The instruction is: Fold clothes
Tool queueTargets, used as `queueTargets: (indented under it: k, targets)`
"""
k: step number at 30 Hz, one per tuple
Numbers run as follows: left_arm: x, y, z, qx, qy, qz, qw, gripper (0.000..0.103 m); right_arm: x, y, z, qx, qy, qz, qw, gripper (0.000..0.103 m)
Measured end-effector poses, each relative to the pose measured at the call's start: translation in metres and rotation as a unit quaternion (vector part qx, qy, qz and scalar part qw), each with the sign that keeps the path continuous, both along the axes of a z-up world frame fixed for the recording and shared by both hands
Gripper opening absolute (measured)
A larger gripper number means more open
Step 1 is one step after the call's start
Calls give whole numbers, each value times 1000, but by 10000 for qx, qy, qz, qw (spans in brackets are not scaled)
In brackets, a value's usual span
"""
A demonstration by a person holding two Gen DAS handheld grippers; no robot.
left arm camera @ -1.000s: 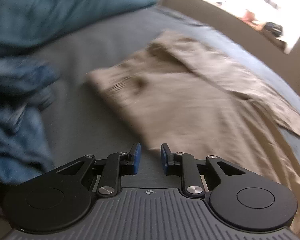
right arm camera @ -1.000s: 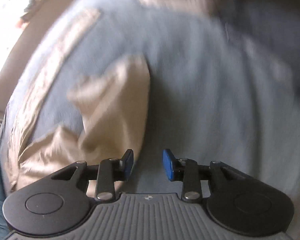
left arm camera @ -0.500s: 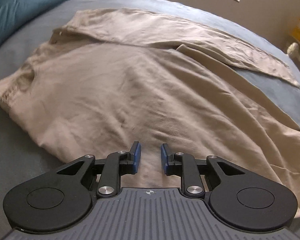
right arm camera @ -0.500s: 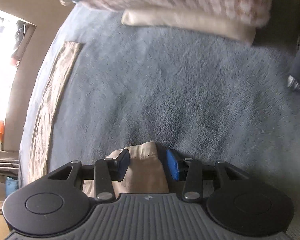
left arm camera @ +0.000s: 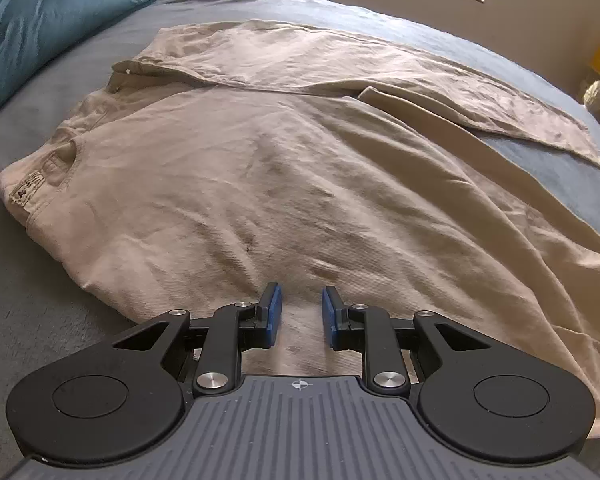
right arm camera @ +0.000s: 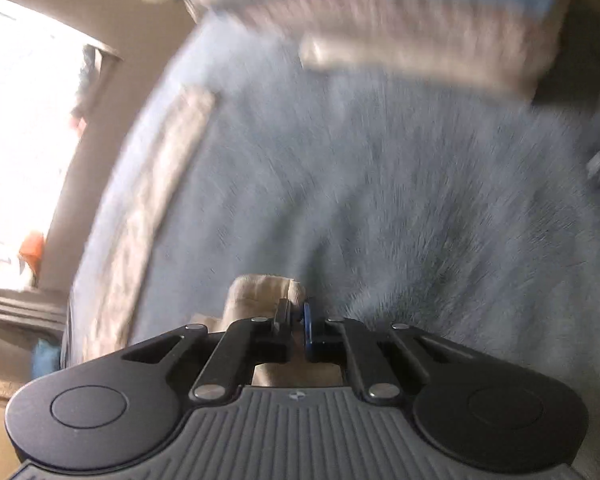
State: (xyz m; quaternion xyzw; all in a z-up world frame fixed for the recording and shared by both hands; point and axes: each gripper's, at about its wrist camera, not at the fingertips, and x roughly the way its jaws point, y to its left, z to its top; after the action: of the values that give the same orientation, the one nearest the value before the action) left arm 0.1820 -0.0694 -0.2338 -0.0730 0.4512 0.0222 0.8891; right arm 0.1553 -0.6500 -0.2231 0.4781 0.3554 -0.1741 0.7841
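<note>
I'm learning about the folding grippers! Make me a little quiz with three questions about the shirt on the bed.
1. True or false: the left gripper has its blue pads squeezed tight on the beige shirt.
2. What is the right gripper pinching? A) a sock B) a piece of beige cloth C) the blue pillow
3. Fill in: the shirt lies spread on a grey-blue ____.

Key
1. False. Its jaws stand apart over the shirt, with a gap between the pads.
2. B. Its jaws have just been closing, and the beige cloth sits between them.
3. Bed cover.
</note>
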Motion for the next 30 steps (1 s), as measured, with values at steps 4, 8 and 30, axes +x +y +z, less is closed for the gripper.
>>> queueTargets:
  k: [4,8,30]
  targets:
    - [-2,2,0,-32,-11,28,10000,22,-51,-13,22,-309,-17,-784,9964,6]
    - [-1,2,-1,-30,-6,8,10000,22,-90,-21,4,-236,635,-1287,9894,6]
    - [0,2,-2,-23,15,-96,9999,23,68,4,-8,-1766,1426,1833,9565,62]
